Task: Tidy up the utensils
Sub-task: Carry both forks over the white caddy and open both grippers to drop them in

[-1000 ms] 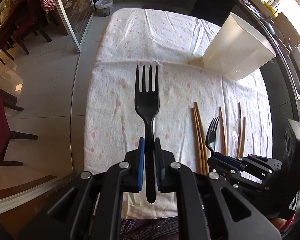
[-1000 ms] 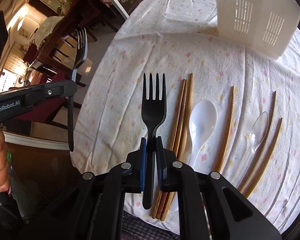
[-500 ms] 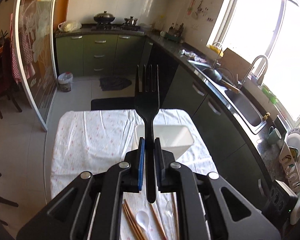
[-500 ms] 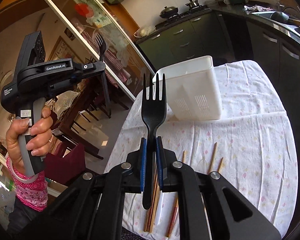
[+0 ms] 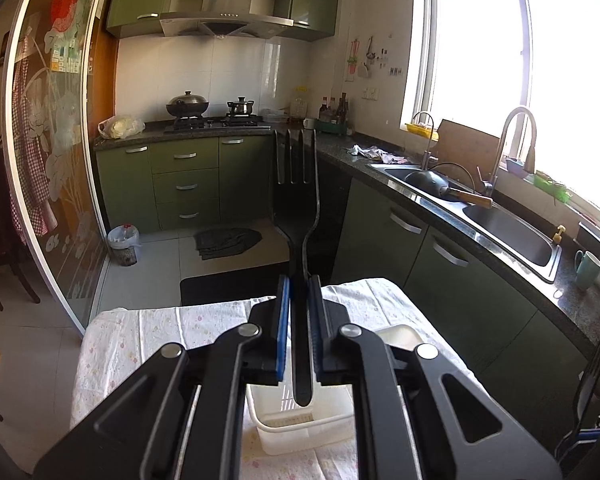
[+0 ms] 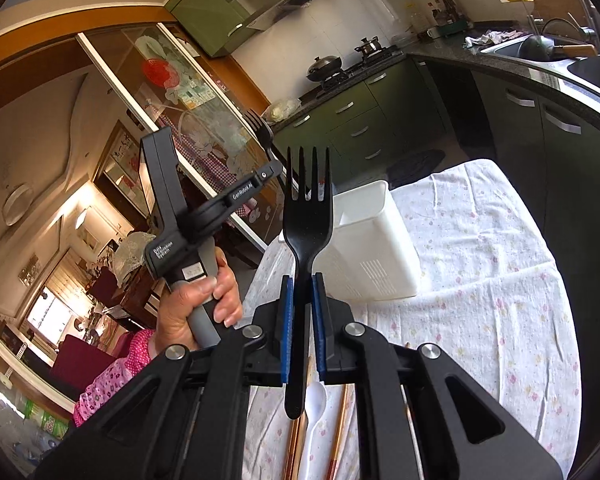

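My left gripper (image 5: 299, 300) is shut on a black plastic fork (image 5: 296, 196), tines up, its handle end hanging over the open white utensil basket (image 5: 284, 428) just below. My right gripper (image 6: 302, 300) is shut on a second black fork (image 6: 308, 216), tines up, held above the table's near side. In the right wrist view the white basket (image 6: 374, 248) stands on the flowered tablecloth (image 6: 480, 280), with the left gripper (image 6: 274, 168) and its fork raised to its left. A white spoon (image 6: 314, 416) and wooden chopsticks (image 6: 338, 428) lie on the cloth under the right gripper.
Green kitchen cabinets (image 5: 188, 184), a stove with pots (image 5: 212, 114) and a sink counter (image 5: 500, 220) surround the table. A glass sliding door (image 5: 56, 160) stands at the left. The right gripper's fork (image 5: 592, 376) shows at the left wrist view's right edge.
Both grippers have tilted up from pointing down at the table to level, lifting their forks. The left one has moved forward over the white basket.
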Available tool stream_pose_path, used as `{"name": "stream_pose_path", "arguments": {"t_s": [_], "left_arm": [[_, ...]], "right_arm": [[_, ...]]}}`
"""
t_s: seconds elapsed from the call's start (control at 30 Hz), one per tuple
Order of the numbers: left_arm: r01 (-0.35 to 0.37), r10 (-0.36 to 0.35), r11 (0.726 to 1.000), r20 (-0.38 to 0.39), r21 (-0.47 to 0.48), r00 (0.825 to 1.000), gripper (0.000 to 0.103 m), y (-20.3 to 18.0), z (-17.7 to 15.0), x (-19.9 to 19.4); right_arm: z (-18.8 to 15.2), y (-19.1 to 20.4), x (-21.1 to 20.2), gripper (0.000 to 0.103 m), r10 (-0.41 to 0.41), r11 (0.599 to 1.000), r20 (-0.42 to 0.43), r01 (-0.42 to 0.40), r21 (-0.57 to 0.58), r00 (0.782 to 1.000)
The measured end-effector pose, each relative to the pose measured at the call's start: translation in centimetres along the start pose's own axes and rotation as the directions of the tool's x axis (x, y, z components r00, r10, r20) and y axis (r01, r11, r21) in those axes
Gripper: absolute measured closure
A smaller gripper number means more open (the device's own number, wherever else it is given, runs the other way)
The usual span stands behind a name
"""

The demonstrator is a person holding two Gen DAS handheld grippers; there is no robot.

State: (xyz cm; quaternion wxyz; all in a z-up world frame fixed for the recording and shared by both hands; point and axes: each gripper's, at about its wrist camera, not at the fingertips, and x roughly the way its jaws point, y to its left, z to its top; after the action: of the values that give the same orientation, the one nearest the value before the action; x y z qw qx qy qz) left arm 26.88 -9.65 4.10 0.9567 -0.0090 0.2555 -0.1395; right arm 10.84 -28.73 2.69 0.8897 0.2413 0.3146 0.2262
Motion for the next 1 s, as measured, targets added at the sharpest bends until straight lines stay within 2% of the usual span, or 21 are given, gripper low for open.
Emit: {"name": "stream_pose_path", "arguments": {"t_s": [0.27,0.33,0.4,0.5,0.63,0.73,0.83,1.0], "left_arm": [[-0.015,0.015,0.999,-0.002,0.034,1.0,0.093,-0.4,-3.4,-0.1],[-0.028,0.028,0.999,-0.004,0.041,1.0,0.088,-0.4,-4.0,-0.1],[-0.036,0.036,0.998,-0.006,0.043,0.999,0.074,-0.2,-4.5,-0.2],[-0.046,0.046,0.998,0.008,0.033,0.999,0.074,0.5,-4.9,-1.0],[-0.053,0.054,0.998,0.052,-0.014,0.997,0.073,1.8,-5.0,-3.7],[-0.064,0.066,0.997,0.076,-0.033,0.995,0.07,2.3,-5.6,-6.3],[-0.073,0.076,0.997,0.08,-0.037,0.994,0.067,2.7,-6.6,-8.6],[-0.061,0.062,0.998,0.044,-0.032,0.997,0.067,3.3,-8.5,-10.8]], "right_arm": [[3.0,0.6,0.8,0.093,-0.052,0.998,0.086,0.055,-0.028,0.995],[3.9,0.9,1.2,0.093,-0.065,0.997,0.111,0.07,-0.041,0.992],[5.0,1.3,1.7,0.093,-0.068,0.996,0.13,0.076,-0.054,0.989],[6.7,1.8,2.7,0.093,-0.088,0.992,0.181,0.103,-0.075,0.979],[9.3,2.0,4.8,0.093,-0.114,0.987,0.243,0.138,-0.086,0.963],[10.8,1.8,7.0,0.093,-0.16,0.975,0.282,0.197,-0.107,0.946],[11.1,1.1,9.4,0.093,-0.2,0.962,0.289,0.244,-0.123,0.936],[9.8,-0.6,12.5,0.093,-0.232,0.952,0.273,0.275,-0.133,0.934]]}}
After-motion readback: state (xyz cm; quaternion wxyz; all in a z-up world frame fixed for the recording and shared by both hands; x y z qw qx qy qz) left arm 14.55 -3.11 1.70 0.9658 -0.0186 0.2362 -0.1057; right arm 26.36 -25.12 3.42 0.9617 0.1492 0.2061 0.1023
